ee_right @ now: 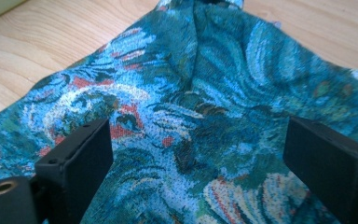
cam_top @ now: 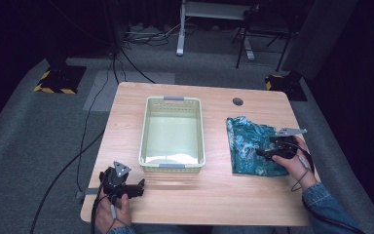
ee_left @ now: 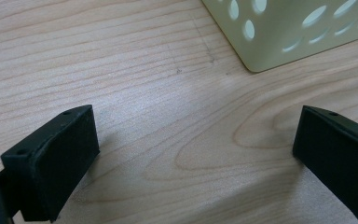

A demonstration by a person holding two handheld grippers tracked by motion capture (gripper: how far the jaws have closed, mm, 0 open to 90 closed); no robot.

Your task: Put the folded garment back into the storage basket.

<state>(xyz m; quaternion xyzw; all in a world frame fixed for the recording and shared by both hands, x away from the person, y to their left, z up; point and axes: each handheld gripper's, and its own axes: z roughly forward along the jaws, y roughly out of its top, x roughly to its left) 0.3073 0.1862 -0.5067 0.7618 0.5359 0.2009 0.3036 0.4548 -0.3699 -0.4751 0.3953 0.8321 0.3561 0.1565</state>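
Over on the right side of the wooden table, the right gripper hovers low above the blue patterned cloth, jaws spread wide with nothing between them. Meanwhile the left gripper sits near the front-left corner of the pale green basket, jaws also wide over bare wood.

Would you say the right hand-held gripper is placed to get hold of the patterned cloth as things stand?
Probably yes. The right hand-held gripper hangs right over the cloth with its jaws spread wide, and nothing lies between them and the fabric.
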